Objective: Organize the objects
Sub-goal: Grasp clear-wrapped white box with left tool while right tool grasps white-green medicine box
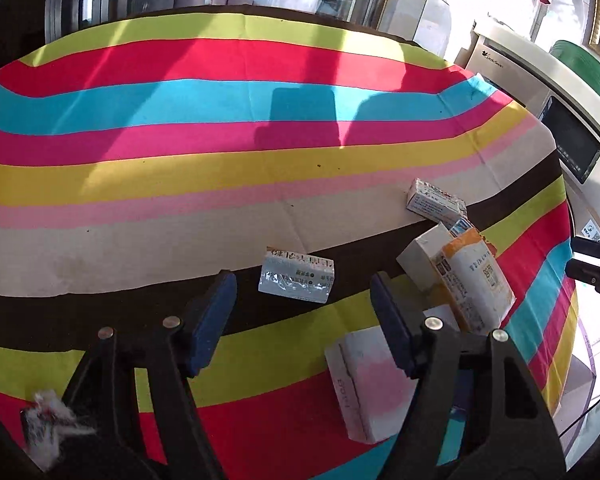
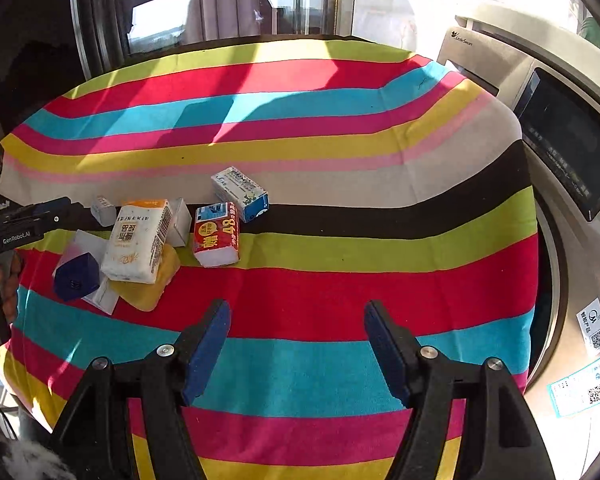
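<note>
Striped cloth (image 2: 340, 264) under scattered boxes, red pack (image 2: 217, 234) reading "48", washer (image 2: 500, 68) badged "LittleSwan", left gripper (image 1: 304, 320) and right gripper (image 2: 298, 344) both spread apart, empty.

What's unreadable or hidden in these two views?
- Yellow pouch: right wrist view, mostly under the white-and-orange pack.
- White box: left wrist view, that pack hides its right side.
- Pink-and-white box: left wrist view, right part behind the left gripper finger.
- Print on the boxes: too small.

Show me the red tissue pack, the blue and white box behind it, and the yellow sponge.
red tissue pack (image 2: 217, 234), right wrist view, printed top face
blue and white box (image 2: 240, 193), right wrist view, top face
yellow sponge (image 2: 150, 286), right wrist view, exposed front part
</note>
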`<state>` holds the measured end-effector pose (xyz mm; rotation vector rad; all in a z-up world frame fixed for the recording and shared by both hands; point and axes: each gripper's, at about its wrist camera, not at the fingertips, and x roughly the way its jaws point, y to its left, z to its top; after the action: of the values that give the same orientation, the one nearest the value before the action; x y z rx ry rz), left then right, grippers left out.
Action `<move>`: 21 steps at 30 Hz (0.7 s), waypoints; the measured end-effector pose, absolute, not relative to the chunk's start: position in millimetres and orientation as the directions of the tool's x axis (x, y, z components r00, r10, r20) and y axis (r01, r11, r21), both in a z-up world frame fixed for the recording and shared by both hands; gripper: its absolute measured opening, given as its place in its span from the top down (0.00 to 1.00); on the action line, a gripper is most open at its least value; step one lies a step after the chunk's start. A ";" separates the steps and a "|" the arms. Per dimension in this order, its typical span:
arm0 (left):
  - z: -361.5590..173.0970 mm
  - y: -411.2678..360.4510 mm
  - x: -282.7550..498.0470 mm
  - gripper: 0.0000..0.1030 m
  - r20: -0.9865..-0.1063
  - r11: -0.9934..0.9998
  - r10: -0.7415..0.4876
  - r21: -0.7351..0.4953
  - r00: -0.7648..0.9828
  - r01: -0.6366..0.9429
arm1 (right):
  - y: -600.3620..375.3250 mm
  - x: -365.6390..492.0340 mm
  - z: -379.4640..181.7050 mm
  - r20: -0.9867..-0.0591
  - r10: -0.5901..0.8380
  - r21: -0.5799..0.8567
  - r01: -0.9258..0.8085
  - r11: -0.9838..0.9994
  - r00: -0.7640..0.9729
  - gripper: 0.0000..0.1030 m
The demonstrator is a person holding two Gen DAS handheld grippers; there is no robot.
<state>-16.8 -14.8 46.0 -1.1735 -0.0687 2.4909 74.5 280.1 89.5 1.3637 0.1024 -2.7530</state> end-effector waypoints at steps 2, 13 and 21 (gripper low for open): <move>37.3 -8.5 -25.6 0.29 -0.765 -0.933 0.330 -0.174 -0.553 -0.316 | 270.6 56.0 92.4 -0.790 -0.036 -0.045 0.117 -0.992 -0.612 0.27; 27.0 -5.2 -34.0 0.51 -0.782 -0.929 0.322 -0.152 -0.534 -0.338 | 225.5 -38.1 71.0 -0.823 -0.115 -0.042 0.261 -0.964 -0.557 0.26; 40.2 -36.9 -10.0 0.51 -0.747 -0.938 0.338 -0.217 -0.573 -0.270 | 215.1 -77.1 46.8 -0.856 -0.123 -0.043 0.307 -0.951 -0.503 0.26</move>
<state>-10.0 -36.9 40.2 -1.2180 -0.1116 2.5153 -77.1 215.1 46.8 1.4069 0.2773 -2.5105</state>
